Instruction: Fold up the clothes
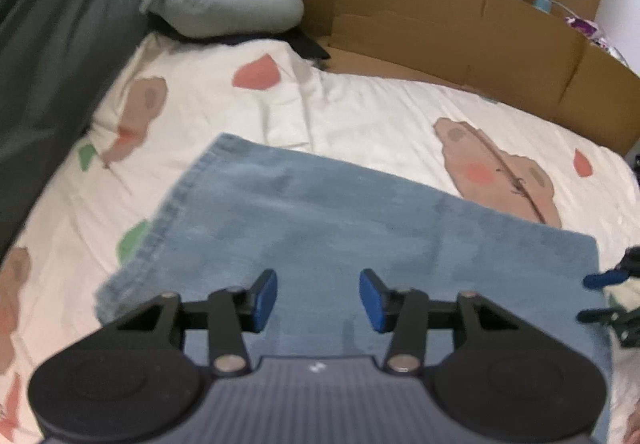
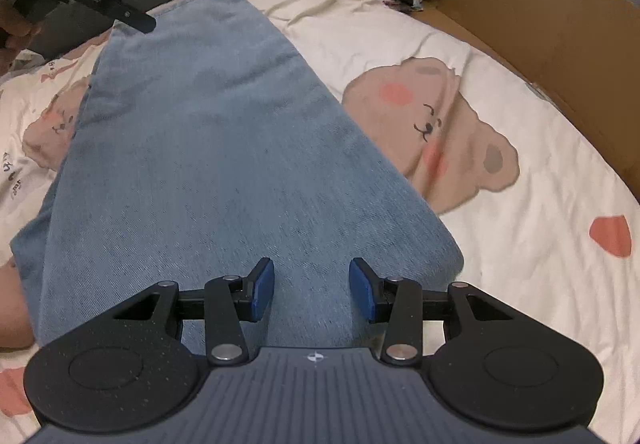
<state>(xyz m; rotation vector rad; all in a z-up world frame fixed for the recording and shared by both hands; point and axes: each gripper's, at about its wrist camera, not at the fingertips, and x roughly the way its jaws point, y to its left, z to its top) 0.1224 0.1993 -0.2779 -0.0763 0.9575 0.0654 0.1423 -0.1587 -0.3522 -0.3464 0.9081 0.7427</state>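
Note:
Blue jeans (image 1: 340, 220) lie folded into a long flat strip on the bear-print bed sheet (image 1: 360, 112). My left gripper (image 1: 319, 300) hovers over one end of the strip. Its blue pads stand apart with only the denim surface behind them. My right gripper (image 2: 312, 292) hovers over the other, rounded end of the jeans (image 2: 192, 148), open too and holding nothing. The right gripper's fingertips (image 1: 600, 280) show at the right edge of the left wrist view. A black finger of the left gripper (image 2: 124, 12), held by a hand (image 2: 16, 28), shows by the far hem.
A cardboard wall (image 1: 460, 24) runs along the far side of the bed. A grey curved pillow (image 1: 224, 4) and a dark green cloth (image 1: 52, 56) lie at the head end. The sheet (image 2: 520, 244) spreads out to the right of the jeans.

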